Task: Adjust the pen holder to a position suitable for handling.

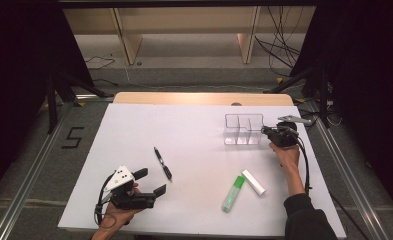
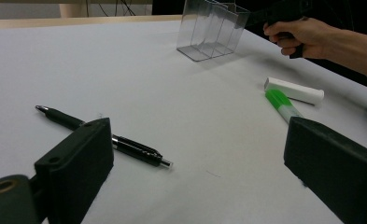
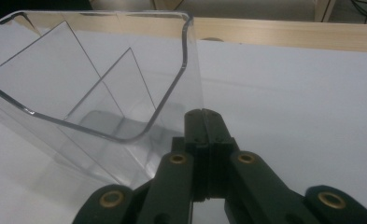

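Two hands are working at a white desk (image 1: 194, 150). The right tongs (image 1: 265, 131) are sitting clenched, jaws pressed together with nothing between them, just beside the right wall of a clear plastic organizer (image 1: 243, 129) that is standing upright near the desk's far right. The left tongs (image 1: 151, 183) are resting released, jaws spread wide, at the near left corner. A black pen (image 1: 162, 163) is lying just beyond them. A green highlighter (image 1: 233, 193) and a white eraser (image 1: 253, 182) are lying side by side toward the near right.
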A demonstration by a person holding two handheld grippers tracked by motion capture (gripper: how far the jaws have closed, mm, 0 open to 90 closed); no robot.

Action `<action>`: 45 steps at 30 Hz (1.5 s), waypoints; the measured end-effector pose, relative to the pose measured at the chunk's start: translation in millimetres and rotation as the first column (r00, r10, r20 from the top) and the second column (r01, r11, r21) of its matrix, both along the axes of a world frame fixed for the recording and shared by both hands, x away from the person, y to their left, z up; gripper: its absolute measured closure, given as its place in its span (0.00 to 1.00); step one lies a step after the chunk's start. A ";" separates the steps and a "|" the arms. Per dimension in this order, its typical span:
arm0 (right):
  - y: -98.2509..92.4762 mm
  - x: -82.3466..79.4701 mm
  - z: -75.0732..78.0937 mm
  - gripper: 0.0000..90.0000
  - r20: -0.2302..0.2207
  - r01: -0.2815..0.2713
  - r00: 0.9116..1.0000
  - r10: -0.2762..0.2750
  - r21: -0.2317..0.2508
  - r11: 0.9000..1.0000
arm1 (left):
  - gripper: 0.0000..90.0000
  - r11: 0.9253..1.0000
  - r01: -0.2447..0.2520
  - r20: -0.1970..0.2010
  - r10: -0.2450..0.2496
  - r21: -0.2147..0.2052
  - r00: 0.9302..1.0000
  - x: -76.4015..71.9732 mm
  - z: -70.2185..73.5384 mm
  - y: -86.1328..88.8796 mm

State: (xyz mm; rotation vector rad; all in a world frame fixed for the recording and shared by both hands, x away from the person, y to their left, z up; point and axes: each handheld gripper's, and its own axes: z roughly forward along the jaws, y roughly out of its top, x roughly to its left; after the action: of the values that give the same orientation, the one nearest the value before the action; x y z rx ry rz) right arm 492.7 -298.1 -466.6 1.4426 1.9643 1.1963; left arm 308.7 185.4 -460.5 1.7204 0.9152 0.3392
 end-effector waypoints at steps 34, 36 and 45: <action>64.6 6.9 7.0 1.00 -0.009 -0.099 0.995 0.099 -0.003 0.995 | 0.09 1.000 0.006 0.002 -0.006 -0.001 1.000 -0.3 0.5 -0.4; 71.9 8.6 7.8 1.00 -0.012 -0.109 0.994 0.109 -0.008 0.994 | 0.09 1.000 0.006 0.002 -0.006 -0.002 1.000 -0.2 0.5 -0.3; 92.1 11.8 8.4 1.00 -0.018 -0.139 0.990 0.139 -0.015 0.990 | 0.09 1.000 0.007 0.002 -0.007 -0.002 1.000 -0.4 0.8 0.0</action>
State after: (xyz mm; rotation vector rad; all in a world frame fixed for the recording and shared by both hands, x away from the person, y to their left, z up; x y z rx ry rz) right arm 504.5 -206.0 -458.2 1.3303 2.1109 1.2271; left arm 308.2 185.4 -459.7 1.7207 0.9078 0.3356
